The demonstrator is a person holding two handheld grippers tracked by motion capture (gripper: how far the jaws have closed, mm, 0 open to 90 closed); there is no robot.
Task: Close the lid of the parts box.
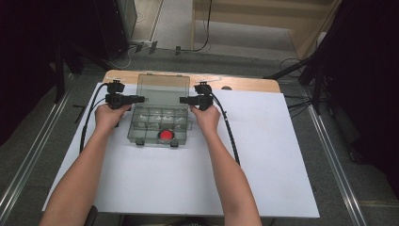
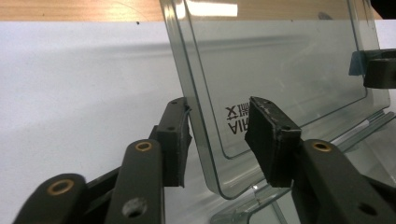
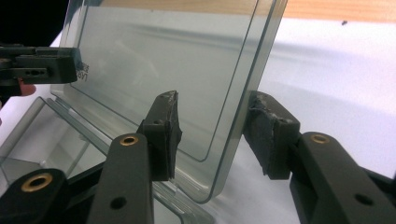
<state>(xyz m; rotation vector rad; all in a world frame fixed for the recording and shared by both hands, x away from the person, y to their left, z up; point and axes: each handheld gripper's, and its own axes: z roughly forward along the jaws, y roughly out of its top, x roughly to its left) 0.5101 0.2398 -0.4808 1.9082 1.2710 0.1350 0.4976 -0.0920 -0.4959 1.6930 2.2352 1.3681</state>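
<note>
My left gripper (image 2: 217, 135) and right gripper (image 3: 212, 126) each straddled a side edge of the raised clear lid (image 1: 163, 88), pads unclenched, not yet pressing. The compartment box (image 1: 159, 125) sat mid-table. Step: seizing the lid; next needs 2 even squeezes.

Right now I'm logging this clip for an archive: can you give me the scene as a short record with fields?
Object: clear compartment box, lid raised upright
Contents: red round piece in a front compartment
Left tongs: astride the lid's side edge, a gap on at least one side, not yet clamped
Right tongs: same at the opposite edge
Surface: white sheet on the table
</note>
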